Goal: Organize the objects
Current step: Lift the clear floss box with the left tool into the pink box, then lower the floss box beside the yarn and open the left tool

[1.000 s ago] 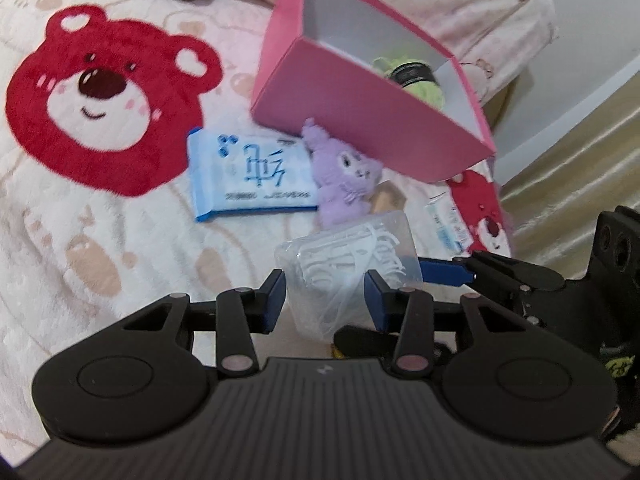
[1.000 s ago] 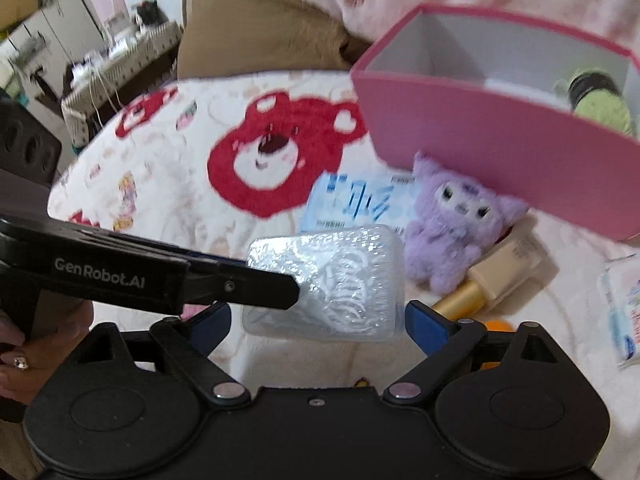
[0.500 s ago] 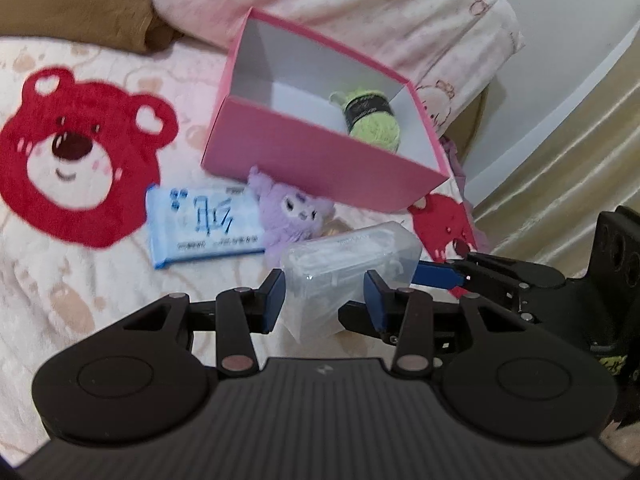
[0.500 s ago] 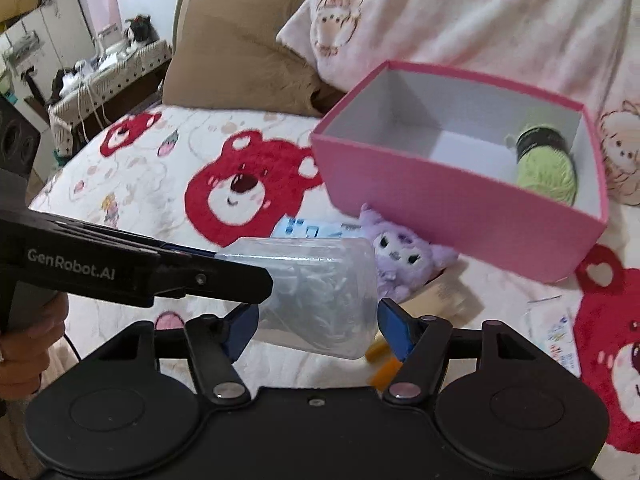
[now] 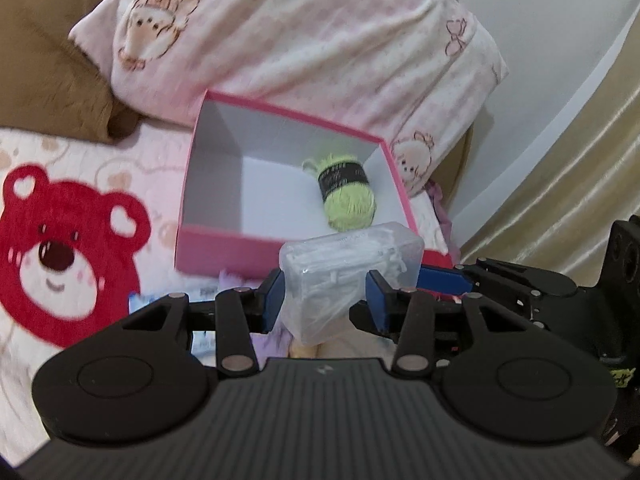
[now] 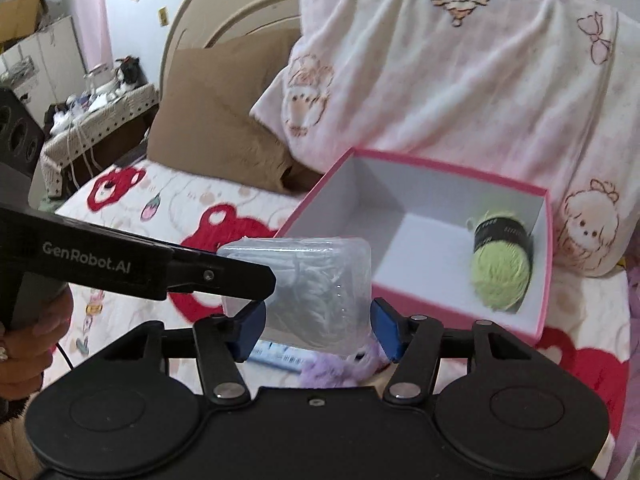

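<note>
- Bedding with a red bear print [image 5: 60,256] forms the work surface beneath both tools; a pink-and-white pillow [image 6: 460,72] and a brown cushion [image 6: 216,120] lie beyond them.
- Pink box [image 5: 224,246], open-topped with a white interior, sits directly ahead of both tools.
- Clear plastic container [image 5: 352,268] hangs above the bedding, just short of the box's near wall.
- Left gripper [image 5: 326,300]: blue pads pinch one end of the container.
- Right gripper [image 6: 318,326]: jaws are closing with the container between them; pads sit at its sides.
- Green yarn ball [image 6: 500,272] with a black band rests inside the box, ahead and right of the right gripper.
- Purple plush toy [image 6: 336,372] lies just under the right gripper's fingers.
</note>
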`<state>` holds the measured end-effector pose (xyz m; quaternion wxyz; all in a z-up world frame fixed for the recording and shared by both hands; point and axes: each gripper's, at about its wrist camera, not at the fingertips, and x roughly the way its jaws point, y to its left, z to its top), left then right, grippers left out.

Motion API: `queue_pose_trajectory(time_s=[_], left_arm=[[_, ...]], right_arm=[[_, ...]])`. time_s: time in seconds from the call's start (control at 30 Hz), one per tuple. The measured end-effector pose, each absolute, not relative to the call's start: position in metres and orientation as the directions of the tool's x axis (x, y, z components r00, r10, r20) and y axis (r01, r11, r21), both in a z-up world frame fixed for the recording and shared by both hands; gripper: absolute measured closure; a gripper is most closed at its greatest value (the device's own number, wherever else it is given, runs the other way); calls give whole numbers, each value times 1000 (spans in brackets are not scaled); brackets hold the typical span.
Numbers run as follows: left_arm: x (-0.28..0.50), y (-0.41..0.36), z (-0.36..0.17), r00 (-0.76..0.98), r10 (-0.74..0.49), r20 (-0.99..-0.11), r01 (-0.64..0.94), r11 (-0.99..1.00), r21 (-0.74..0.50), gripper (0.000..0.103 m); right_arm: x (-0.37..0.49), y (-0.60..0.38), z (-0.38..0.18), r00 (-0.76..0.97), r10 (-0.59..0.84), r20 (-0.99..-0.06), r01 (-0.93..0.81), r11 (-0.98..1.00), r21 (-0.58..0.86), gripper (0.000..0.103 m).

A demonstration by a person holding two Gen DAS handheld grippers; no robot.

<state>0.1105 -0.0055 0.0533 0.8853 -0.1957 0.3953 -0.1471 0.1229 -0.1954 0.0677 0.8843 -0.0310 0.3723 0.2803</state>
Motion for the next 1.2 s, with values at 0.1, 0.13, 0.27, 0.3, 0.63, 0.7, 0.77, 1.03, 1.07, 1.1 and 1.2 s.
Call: queue_pose_trajectory(time_s=[0.1,0.13,0.27,0.3,0.63,0.7,0.77,1.03,1.07,1.1,1.2], left_arm=[[137,-8,60,641,-409,-649,98,883,-460,60],[148,-8,60,638,-411,-651,92,880,-465,60],[188,-15,57,628,-401,-668,78,886,-458,60],[199,-17,54,620,-398,-676,74,888,-454,60],[307,-37,-13,558,-316,-767,-63,906,-418,59],[323,-35,-26,537,-332,-776,-81,895,-439,59],[334,-34,-36,526,-347,-776,-86,887,-454,59],[362,-36,-56,492,-364,-791,-85,884,-460,59],[364,-36,-57,489,-364,-793,-85,884,-459,59],[367,-36,-59,485,-363,-795,-86,886,-456,59],[372,-36,-63,477,-363,-800,-85,887,-454,59]], right_arm=[[147,-201,74,553,476,-684,-516,840,168,43],[157,-204,76,549,476,-688,-514,841,172,43],[198,-219,71,521,487,-701,-472,849,239,44],[211,-223,66,509,488,-709,-455,852,260,45],[314,-227,-6,419,443,-792,-313,890,332,44],[327,-226,-17,407,422,-810,-296,900,321,44],[334,-224,-23,405,403,-821,-294,907,300,45],[356,-207,-39,362,310,-879,-293,933,208,45],[358,-204,-39,362,301,-882,-296,934,197,45],[359,-202,-40,360,291,-886,-300,936,185,45],[364,-192,-43,365,242,-899,-306,943,129,46]])
